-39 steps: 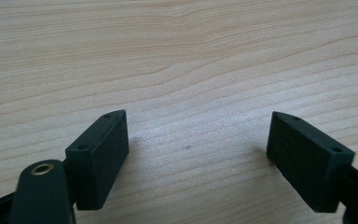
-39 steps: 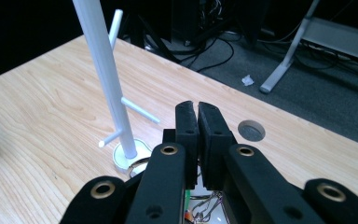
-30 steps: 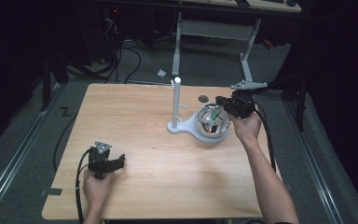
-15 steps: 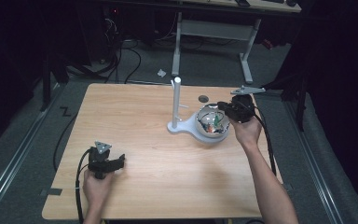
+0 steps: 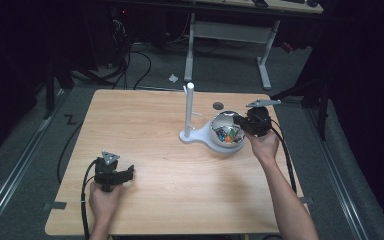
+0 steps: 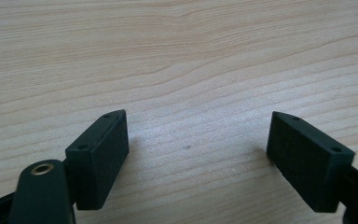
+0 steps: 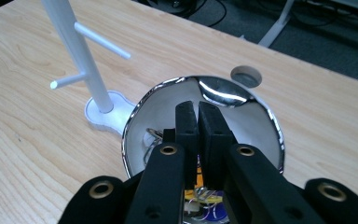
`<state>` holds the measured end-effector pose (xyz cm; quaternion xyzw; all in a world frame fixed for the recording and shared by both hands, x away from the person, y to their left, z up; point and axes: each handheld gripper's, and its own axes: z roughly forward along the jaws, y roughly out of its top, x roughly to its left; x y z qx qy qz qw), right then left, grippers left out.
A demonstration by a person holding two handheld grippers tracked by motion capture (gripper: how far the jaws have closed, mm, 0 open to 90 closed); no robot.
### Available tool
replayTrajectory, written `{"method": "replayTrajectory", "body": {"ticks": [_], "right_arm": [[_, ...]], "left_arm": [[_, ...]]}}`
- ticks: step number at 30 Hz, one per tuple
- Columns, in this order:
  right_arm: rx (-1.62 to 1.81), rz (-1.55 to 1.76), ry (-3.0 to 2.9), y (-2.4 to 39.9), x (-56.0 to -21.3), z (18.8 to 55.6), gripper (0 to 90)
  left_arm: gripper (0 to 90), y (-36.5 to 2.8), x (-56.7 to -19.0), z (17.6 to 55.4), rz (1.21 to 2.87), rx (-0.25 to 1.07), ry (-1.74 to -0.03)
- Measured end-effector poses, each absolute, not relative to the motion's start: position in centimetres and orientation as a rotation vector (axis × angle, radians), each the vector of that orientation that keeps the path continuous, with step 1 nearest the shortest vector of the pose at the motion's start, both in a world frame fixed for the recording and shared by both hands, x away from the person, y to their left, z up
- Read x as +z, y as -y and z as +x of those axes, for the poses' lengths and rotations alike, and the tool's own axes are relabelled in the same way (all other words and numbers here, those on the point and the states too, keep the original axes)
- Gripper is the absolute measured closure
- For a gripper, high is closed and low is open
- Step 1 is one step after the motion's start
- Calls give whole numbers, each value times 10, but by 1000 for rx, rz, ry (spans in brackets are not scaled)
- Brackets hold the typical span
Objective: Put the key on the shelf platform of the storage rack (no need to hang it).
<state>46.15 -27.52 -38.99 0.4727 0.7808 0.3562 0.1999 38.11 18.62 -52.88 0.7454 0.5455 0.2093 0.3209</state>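
right hand-held gripper (image 7: 198, 109): pressed together over bowl (image 7: 261, 116) | bowl: colourful small items (image 5: 228, 133)

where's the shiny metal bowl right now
In the high view the metal bowl sits on the right half of the wooden table, against the base of the white peg stand, with the right gripper over its rim.

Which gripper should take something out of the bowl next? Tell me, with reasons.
Right. The right gripper hangs directly over the shiny bowl, jaws shut, pointing in. The left gripper rests open on the table, far from it.
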Motion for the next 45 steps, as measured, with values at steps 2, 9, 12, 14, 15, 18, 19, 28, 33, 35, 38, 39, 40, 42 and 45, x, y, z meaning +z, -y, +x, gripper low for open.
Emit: {"method": "replayTrajectory", "body": {"ticks": [2,9,12,14,15,18,19,28,33,35,38,39,40,42,45], "right_arm": [[1009,1340,-2186,276,-394,461,877],[1011,1384,-2227,279,-406,464,852],[1012,1384,-2233,278,-408,465,824],[1026,1391,-2228,278,-408,465,786],[1028,1391,-2226,277,-409,465,764],[1032,1392,-2218,277,-408,464,666],[1035,1391,-2214,277,-407,463,647],[1072,1381,-2143,285,-391,453,509],[1069,1370,-2136,292,-383,445,512],[1077,1367,-2117,295,-381,441,519],[1099,1385,-2097,301,-381,436,523],[1100,1396,-2090,304,-381,435,523],[1096,1399,-2089,306,-382,434,522],[1093,1410,-2088,311,-381,432,520],[1094,1410,-2076,316,-378,427,514]], "left_arm": [[212,-186,-529,381,1957,549,-1433],[212,-186,-529,381,1956,549,-1433],[212,-186,-529,381,1958,550,-1433],[211,-186,-529,381,1956,548,-1433],[211,-186,-529,381,1956,548,-1433],[212,-186,-529,381,1959,550,-1432],[211,-186,-529,381,1956,548,-1433],[212,-186,-529,381,1960,551,-1432],[212,-186,-529,381,1961,552,-1432],[212,-186,-529,381,1960,551,-1432],[212,-186,-529,381,1961,552,-1432],[212,-186,-529,381,1961,552,-1432],[212,-186,-529,381,1960,552,-1432],[212,-186,-529,381,1961,552,-1432],[212,-186,-529,381,1961,552,-1431]]}}
